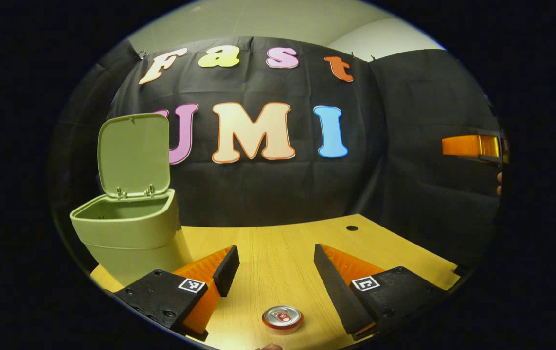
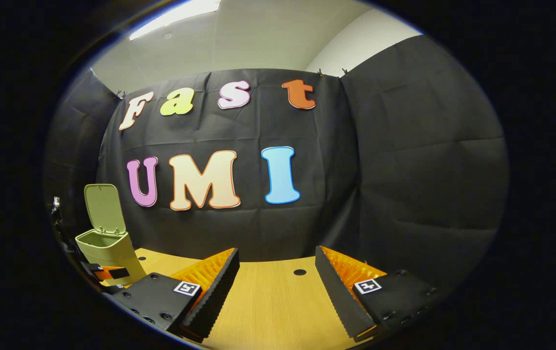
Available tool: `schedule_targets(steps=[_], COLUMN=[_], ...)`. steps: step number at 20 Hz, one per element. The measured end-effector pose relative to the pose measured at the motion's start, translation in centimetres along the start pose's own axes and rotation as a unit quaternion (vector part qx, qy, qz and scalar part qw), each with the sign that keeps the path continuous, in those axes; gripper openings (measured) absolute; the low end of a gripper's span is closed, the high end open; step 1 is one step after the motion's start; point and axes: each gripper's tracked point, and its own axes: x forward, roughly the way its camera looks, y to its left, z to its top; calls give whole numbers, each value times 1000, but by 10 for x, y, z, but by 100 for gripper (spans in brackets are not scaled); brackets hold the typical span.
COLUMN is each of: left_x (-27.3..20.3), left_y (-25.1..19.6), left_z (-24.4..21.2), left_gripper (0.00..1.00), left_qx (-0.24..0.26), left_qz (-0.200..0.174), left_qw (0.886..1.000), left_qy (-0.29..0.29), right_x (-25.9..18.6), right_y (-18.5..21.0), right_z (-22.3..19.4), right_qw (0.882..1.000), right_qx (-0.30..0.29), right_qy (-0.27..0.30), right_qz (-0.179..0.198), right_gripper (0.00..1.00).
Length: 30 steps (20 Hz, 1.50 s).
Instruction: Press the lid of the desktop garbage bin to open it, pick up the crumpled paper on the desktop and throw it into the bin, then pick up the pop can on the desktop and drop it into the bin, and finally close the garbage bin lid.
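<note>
Going left to right in the left gripper view: the bin (image 1: 129, 233) sits at the far left of the bench (image 1: 278, 262) with its lid (image 1: 134, 153) standing straight up, so the opening part looks done. No crumpled paper on the bench that I can spot, so my guess is it's already inside, though I can't see into the bin to check.

Next over, the can (image 1: 282, 319) stands upright right at the bottom edge, top facing up, long axis vertical. It sits below and between the fingers of the left tongs (image 1: 276, 270), nearer than the tips rather than out in front. The left tongs are wide apart, holding nothing and touching nothing. So I'd say they need to back off or drop down to get the can between the pads.

Far right of that view, part of the other tool pokes in, well away from the can.

In the right gripper view, the right tongs (image 2: 278, 284) are wide too, empty, over bare bench, bin way off left. Left hand is clearly the closer one for the can.
</note>
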Motion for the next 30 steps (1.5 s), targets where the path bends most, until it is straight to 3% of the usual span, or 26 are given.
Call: schedule_targets(steps=[9, 19, 23, 25, 30], left_x=[0, -1, -2, 1, 5], left_y=[0, -3, -3, -4, 4], left_z=[-88, -153, -159, -158, -123], left_gripper=[94, 94, 92, 77, 77], left_qx=[0, -2, 7, 3, 18], left_qz=[8, 12, 10, 6, 5], left_qw=[996, 988, 986, 986, 989], left_qy=[92, 156, 166, 166, 144], right_x=[-11, -20, -23, -24, -23], right_y=[-17, -20, -17, -14, 1], right_z=[-11, -21, -23, -24, -30], right_qw=[1000, 999, 999, 999, 999], right_qx=[-11, -28, -31, -32, -21], right_qy=[17, 34, 37, 37, 37], right_qz=[-15, -15, -11, -8, 7], right_gripper=[99, 98, 99, 99, 99])
